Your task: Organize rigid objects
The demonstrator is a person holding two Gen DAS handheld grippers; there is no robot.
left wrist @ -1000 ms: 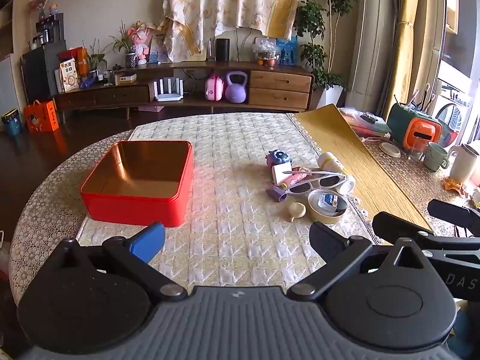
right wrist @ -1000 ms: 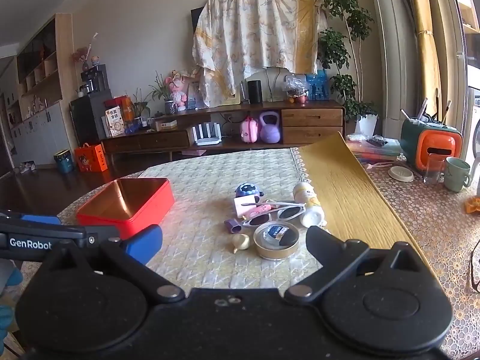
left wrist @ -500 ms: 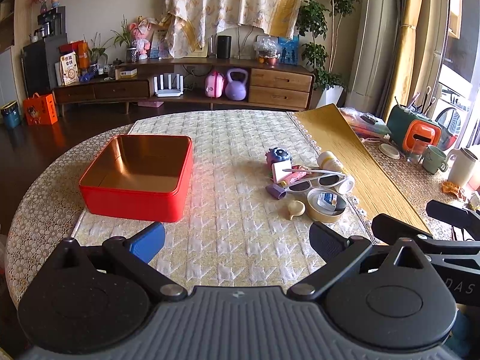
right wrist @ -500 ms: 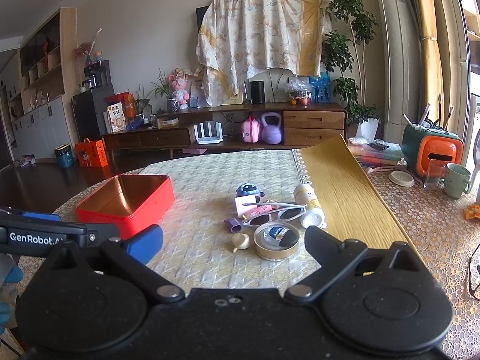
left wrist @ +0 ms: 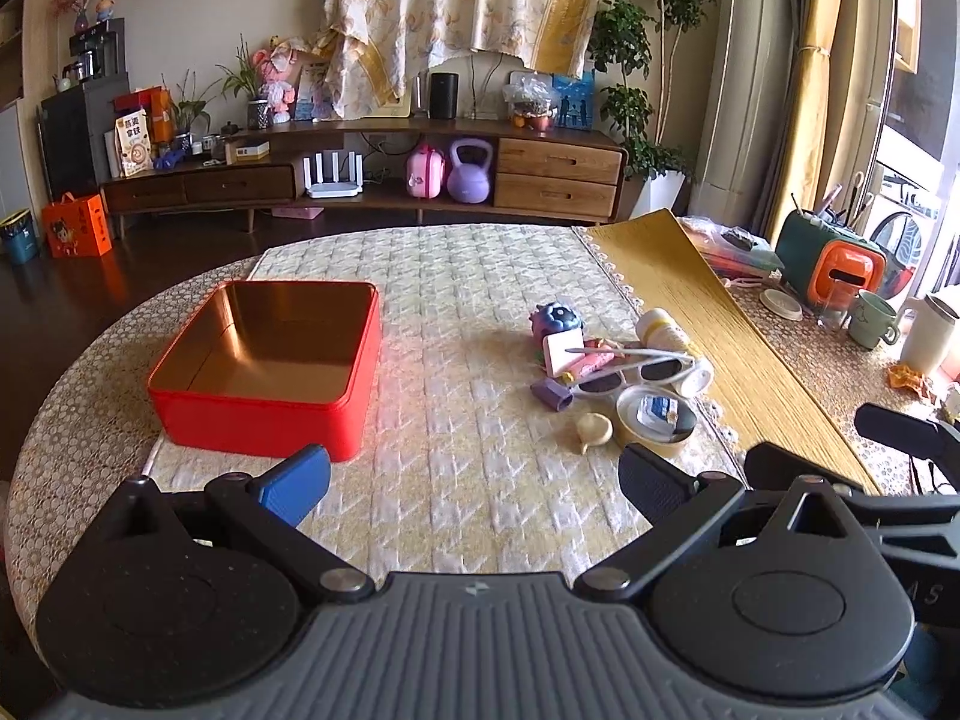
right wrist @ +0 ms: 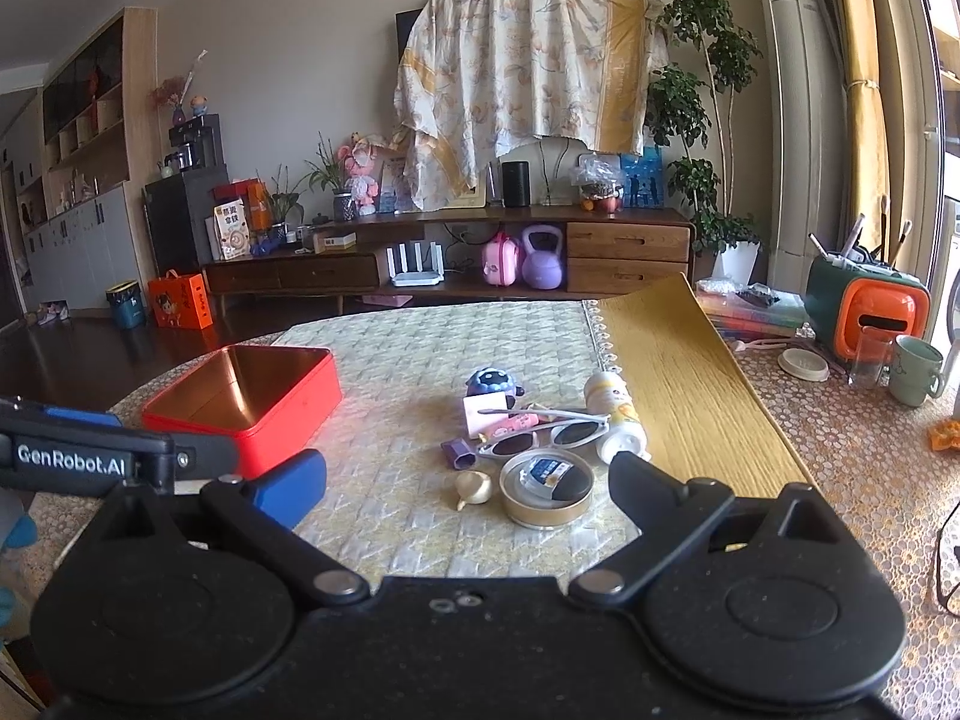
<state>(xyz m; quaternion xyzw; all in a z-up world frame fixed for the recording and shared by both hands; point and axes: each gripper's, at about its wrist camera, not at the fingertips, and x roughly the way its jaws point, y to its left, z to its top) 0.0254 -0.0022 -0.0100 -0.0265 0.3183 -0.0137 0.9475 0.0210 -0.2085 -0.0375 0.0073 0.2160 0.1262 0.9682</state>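
Left gripper (left wrist: 474,483) spread wide, empty, above counter (left wrist: 480,480). Right gripper (right wrist: 468,483) likewise spread, empty. Red tin (left wrist: 270,366) ahead-left of left gripper. Clutter pile (right wrist: 528,438) just ahead of right gripper: sunglasses (right wrist: 540,435), round tin (right wrist: 546,489), bottle (right wrist: 615,414).

- Daylight enters from the window (left wrist: 912,138) on the right; both views are bright and evenly lit.
- The red tin (left wrist: 264,378) throws a reddish glow on the tabletop (left wrist: 480,480) beside it.
- Fisheye distortion bends walls and curtains at the edges.
- Focus is sharp, with no motion blur.
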